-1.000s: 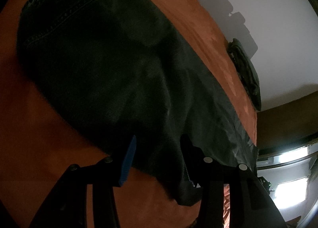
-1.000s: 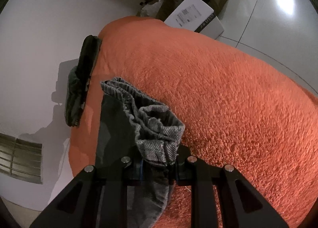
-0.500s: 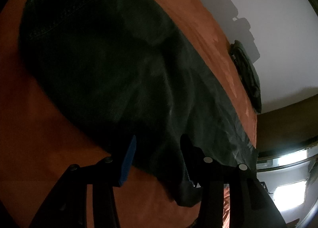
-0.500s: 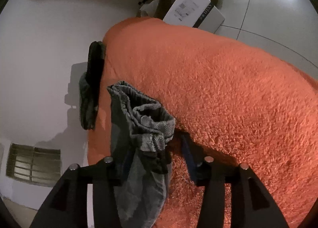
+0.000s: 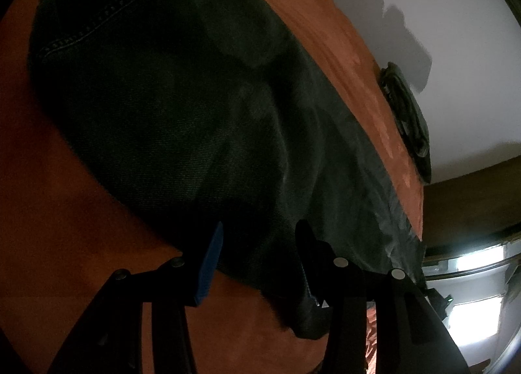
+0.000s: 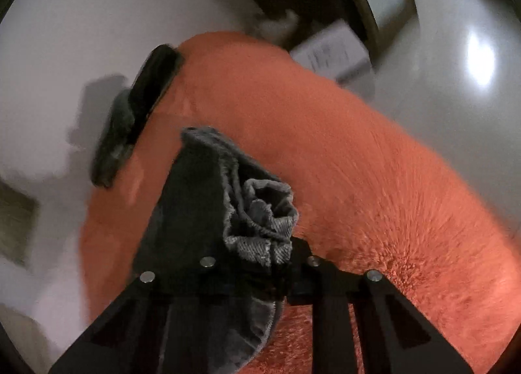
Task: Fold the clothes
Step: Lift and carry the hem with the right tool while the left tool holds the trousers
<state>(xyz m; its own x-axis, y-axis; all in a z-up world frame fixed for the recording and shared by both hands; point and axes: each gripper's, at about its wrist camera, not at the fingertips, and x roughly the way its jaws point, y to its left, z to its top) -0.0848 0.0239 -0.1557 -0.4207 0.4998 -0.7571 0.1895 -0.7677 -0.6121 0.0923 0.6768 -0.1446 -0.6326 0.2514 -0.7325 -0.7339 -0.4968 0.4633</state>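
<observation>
Two grippers are working on one pair of dark denim trousers that is lying spread over an orange fleece blanket. Starting on the left, the left gripper is hovering low over the near edge of the trousers with its jaws standing apart; cloth is lying between and under the fingers, but the pads are not pressing on it, so nothing is gripped there. The elastic waistband is lying at the far left, flat and unfolded, and the legs are running off to the right. Moving right, the right gripper has just been closing its jaws and is now clamping a bunched hem of the trousers, lifted clear of the blanket with the cloth hanging down on the near left side. Farther off, at the blanket's far left edge by the white wall, a folded dark garment is resting, seemingly finished. Beyond the blanket's far right edge a white cardboard box is sitting on the shiny tiled floor. Judging from this, the fold is only beginning: the hem is picked up, but no crease is laid yet.
</observation>
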